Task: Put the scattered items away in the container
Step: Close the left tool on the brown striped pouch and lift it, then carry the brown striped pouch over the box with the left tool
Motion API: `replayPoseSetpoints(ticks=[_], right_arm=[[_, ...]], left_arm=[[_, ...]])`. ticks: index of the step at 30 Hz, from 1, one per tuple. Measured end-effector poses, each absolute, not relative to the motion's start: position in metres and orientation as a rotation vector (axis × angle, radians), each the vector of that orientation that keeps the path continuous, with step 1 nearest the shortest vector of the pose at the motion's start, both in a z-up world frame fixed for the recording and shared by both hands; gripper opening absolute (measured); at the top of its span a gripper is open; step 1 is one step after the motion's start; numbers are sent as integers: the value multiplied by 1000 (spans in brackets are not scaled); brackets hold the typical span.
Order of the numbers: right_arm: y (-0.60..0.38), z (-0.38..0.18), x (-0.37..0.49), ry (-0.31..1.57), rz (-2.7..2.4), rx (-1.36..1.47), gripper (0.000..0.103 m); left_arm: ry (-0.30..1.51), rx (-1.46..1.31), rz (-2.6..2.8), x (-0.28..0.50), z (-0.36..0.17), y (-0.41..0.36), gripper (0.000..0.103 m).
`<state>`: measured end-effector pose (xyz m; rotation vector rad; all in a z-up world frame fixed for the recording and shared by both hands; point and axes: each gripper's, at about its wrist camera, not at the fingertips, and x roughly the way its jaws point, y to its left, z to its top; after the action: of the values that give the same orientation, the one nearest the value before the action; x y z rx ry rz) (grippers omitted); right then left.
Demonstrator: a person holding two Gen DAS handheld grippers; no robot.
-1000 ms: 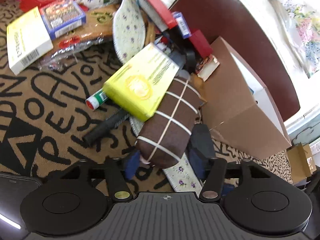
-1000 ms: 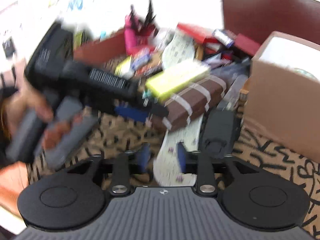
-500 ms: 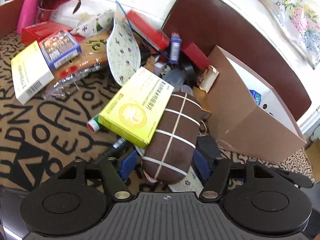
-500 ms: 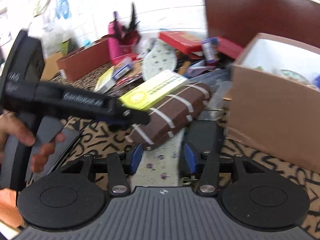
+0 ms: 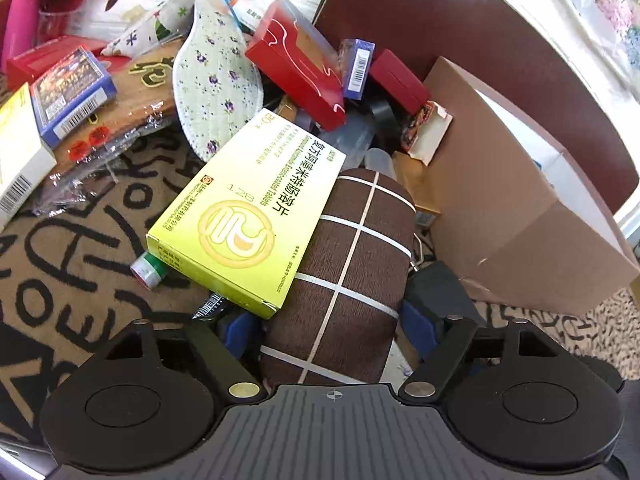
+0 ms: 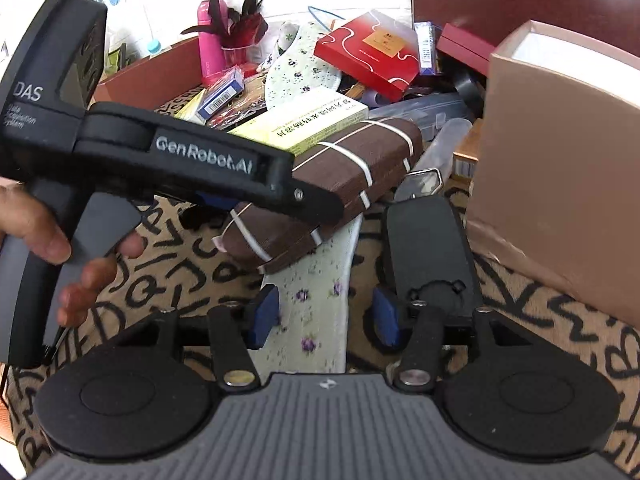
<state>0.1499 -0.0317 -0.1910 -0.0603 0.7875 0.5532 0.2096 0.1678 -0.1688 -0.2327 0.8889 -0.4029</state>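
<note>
Brown pouch [image 5: 348, 276] with white lines is clamped in my left tool [image 5: 334, 326], lifted above the patterned worktop [image 5: 60, 280]. A yellow tablet box [image 5: 248, 212] leans on its edge at 10 o'clock, touching it. The cardboard container [image 5: 516, 216] stands at 2 o'clock, just beside the pouch, so little room is left on that side; more room is toward 9 o'clock. My right tool [image 6: 324, 316] is released, its fingers apart over a floral insole [image 6: 316, 300]. A black flat object [image 6: 428, 248] lies at 1 o'clock from it. The container's inside is mostly hidden; the pile behind is hard to separate.
</note>
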Motion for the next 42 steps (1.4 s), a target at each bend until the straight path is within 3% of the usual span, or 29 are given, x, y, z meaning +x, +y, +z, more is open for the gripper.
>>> replayPoseSetpoints(ticks=[2, 5, 10, 17, 19, 21, 29, 37, 42], right_arm=[[-27, -191, 150, 794, 556, -77, 61], [-29, -192, 142, 804, 588, -89, 53], [-40, -194, 117, 812, 613, -116, 53], [-55, -185, 80, 823, 640, -108, 63], [-53, -181, 77, 812, 645, -100, 66], [-51, -176, 76, 786, 651, -97, 73], [-38, -173, 85, 753, 674, -75, 86], [-33, -192, 123, 779, 698, 86, 93], [-28, -195, 128, 780, 702, 92, 91]], left_arm=[[888, -224, -409, 207, -169, 169, 71], [910, -219, -438, 197, -170, 171, 65], [943, -192, -491, 165, -174, 175, 64], [989, -197, -518, 124, -164, 185, 68], [964, -213, -504, 127, -157, 188, 77], [938, -227, -491, 133, -151, 190, 75], [978, -157, -537, 161, -155, 171, 82], [1047, -179, -607, 180, -173, 178, 81], [1047, -186, -599, 177, -174, 181, 77]])
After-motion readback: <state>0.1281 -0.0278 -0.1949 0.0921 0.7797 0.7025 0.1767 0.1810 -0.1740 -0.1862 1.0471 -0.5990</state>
